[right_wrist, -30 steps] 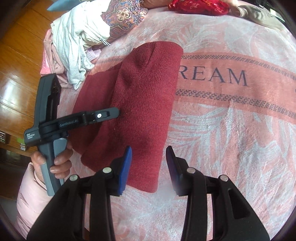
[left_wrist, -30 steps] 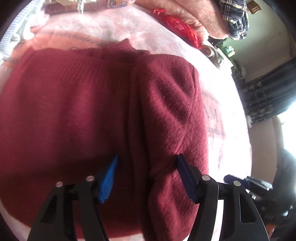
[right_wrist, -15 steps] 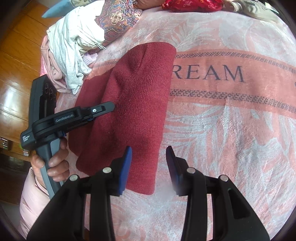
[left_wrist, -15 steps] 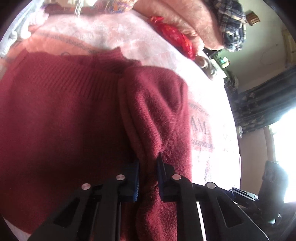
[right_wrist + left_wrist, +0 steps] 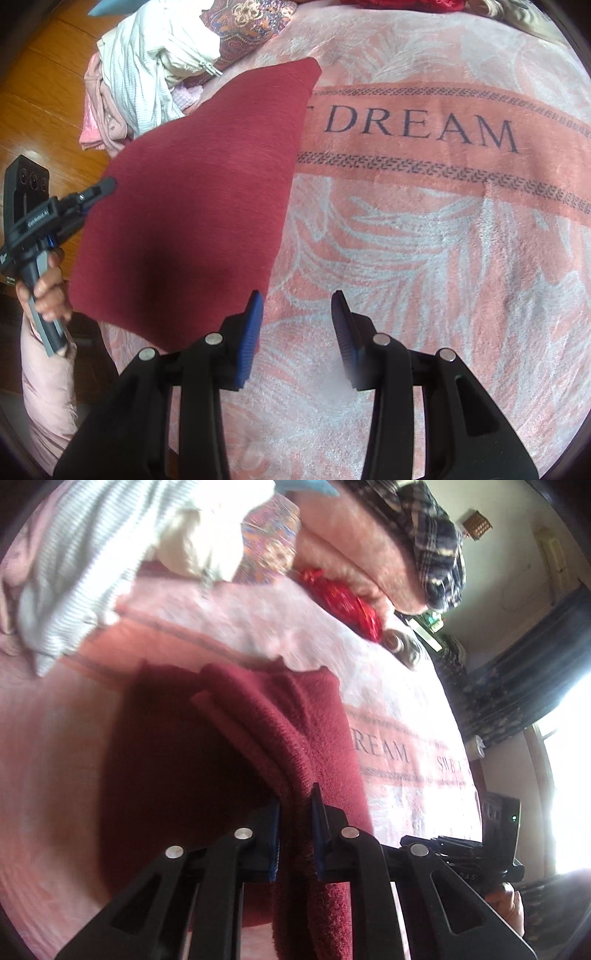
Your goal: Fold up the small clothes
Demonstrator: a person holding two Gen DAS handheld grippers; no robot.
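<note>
With my left fingers [image 5: 295, 830] clenched on the sweater's [image 5: 199, 192] folded edge, raised off the bed [image 5: 424, 240], and my right fingers [image 5: 297, 332] released beside it, I should carry the fold across evenly, without dragging.

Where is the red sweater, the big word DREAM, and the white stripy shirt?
red sweater [image 5: 192, 206], right wrist view, on the middle of its flat front.
word DREAM [image 5: 421, 127], right wrist view, on the letter E in the blanket's band.
white stripy shirt [image 5: 147, 62], right wrist view, on its crumpled middle in the clothes pile.
</note>
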